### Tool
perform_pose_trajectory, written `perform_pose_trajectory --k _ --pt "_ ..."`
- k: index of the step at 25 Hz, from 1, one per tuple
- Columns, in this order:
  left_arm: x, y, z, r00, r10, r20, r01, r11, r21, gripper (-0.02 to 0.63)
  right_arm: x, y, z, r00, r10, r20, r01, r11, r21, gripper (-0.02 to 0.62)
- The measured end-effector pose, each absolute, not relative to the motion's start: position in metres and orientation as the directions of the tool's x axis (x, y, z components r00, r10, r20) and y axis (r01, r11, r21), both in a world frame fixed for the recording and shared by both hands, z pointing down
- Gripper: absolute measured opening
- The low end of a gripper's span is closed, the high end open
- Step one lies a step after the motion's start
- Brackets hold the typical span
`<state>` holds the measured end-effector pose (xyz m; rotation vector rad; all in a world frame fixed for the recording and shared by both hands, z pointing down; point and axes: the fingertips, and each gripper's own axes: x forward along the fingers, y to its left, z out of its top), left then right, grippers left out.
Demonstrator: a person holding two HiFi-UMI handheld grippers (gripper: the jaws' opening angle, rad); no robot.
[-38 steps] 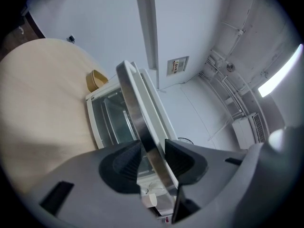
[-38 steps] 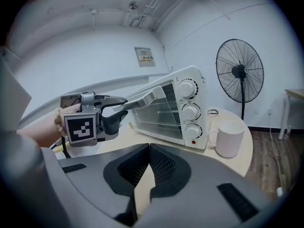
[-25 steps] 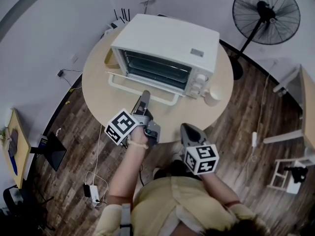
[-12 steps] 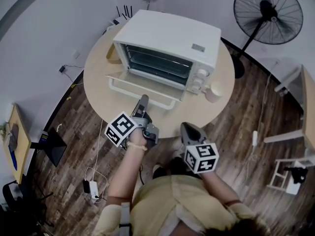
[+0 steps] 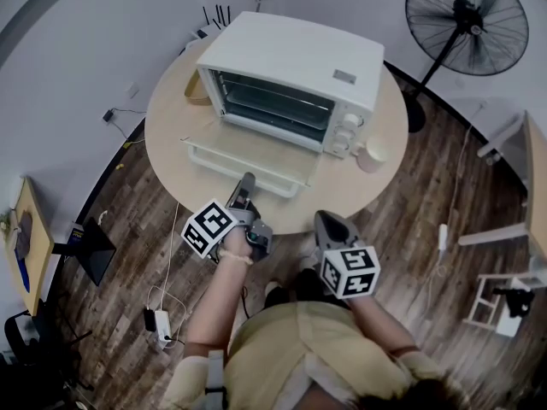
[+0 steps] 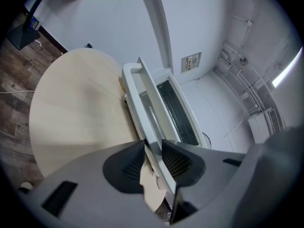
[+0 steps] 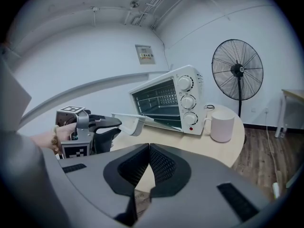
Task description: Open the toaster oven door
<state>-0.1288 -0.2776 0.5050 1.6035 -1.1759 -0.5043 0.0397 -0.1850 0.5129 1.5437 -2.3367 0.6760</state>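
The white toaster oven (image 5: 291, 54) stands on the round table (image 5: 171, 118). Its door (image 5: 248, 159) hangs open, folded down almost flat toward me. My left gripper (image 5: 247, 180) reaches the door handle (image 5: 282, 186) from the table's near edge. In the left gripper view the handle (image 6: 135, 75) runs between the jaws of the left gripper (image 6: 153, 148). They have just been closing, and both pads look to touch it. My right gripper (image 5: 327, 222) hangs back beyond the table's edge, shut with nothing in it (image 7: 148, 146).
A pale mug (image 5: 373, 155) stands on the table right of the oven, close to its knobs. A black standing fan (image 5: 461, 22) is on the floor at the far right. A small wooden object (image 5: 195, 92) lies left of the oven.
The door has swung further down and toward me. My left gripper has come down and back with its handle. The right gripper has kept still.
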Motion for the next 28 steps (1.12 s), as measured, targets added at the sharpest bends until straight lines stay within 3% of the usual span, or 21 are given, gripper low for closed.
perform_pose_trajectory --k 28 --pt "-0.139 -0.253 0.586 0.384 -0.823 0.419 -0.494 0.2 0.846 0.098 0.035 -0.176 0.531 -0.405 -0.771 0.492 -0.914 0.323 -0.245 0.003"
